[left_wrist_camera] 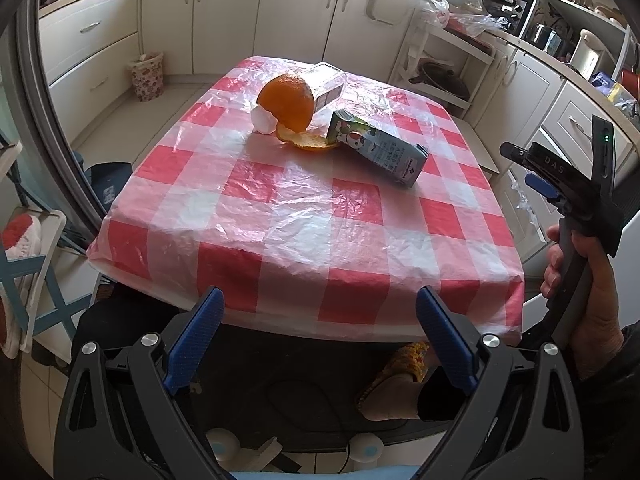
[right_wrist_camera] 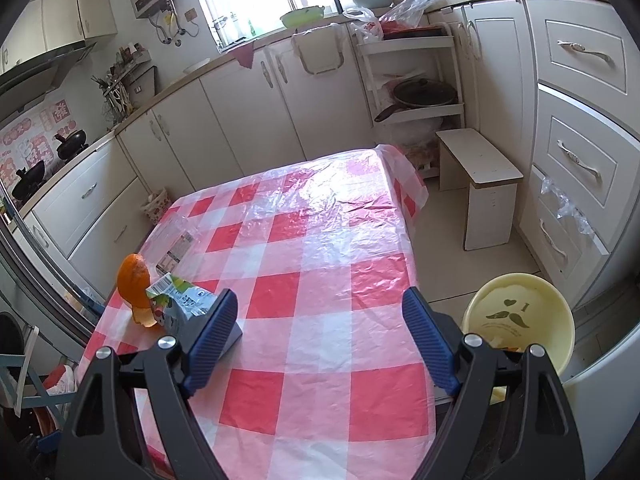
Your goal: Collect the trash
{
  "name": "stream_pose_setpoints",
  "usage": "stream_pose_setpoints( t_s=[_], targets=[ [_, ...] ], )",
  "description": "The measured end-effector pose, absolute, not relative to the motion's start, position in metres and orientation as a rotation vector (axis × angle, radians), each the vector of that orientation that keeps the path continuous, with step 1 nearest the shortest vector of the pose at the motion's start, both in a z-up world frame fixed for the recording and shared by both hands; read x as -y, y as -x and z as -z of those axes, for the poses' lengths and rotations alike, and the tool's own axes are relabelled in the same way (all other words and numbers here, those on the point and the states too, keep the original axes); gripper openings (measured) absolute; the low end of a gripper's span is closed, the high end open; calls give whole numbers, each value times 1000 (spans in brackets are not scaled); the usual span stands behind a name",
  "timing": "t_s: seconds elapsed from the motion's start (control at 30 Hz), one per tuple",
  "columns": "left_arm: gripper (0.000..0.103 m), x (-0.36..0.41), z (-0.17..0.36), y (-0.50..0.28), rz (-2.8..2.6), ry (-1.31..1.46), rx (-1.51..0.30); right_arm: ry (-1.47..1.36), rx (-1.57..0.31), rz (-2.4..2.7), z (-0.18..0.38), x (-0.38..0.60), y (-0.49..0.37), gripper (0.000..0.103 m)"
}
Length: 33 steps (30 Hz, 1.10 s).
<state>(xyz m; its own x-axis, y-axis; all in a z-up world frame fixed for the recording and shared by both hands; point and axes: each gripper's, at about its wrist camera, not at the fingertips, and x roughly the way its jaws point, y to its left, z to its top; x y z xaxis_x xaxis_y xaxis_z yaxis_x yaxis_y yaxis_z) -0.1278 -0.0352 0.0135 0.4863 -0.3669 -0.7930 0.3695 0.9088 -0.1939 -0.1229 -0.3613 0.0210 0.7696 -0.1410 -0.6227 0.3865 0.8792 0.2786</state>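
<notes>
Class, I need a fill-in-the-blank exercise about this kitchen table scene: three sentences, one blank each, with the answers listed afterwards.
1. The tablecloth has a pattern of white and ____ squares.
2. The milk carton is not standing upright; it is ____ on the table.
3. Both the left tongs and the right tongs are ____, holding nothing.

Answers: red; lying; open
</notes>
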Motion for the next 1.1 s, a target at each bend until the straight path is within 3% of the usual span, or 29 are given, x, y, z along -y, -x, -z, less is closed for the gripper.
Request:
stream_pose_setpoints(
  t_s=[1.1],
  targets=[
    [93, 35, -16, 129, 448, -25, -941, -406, -640, 288, -19, 356, 122, 81]
  ],
)
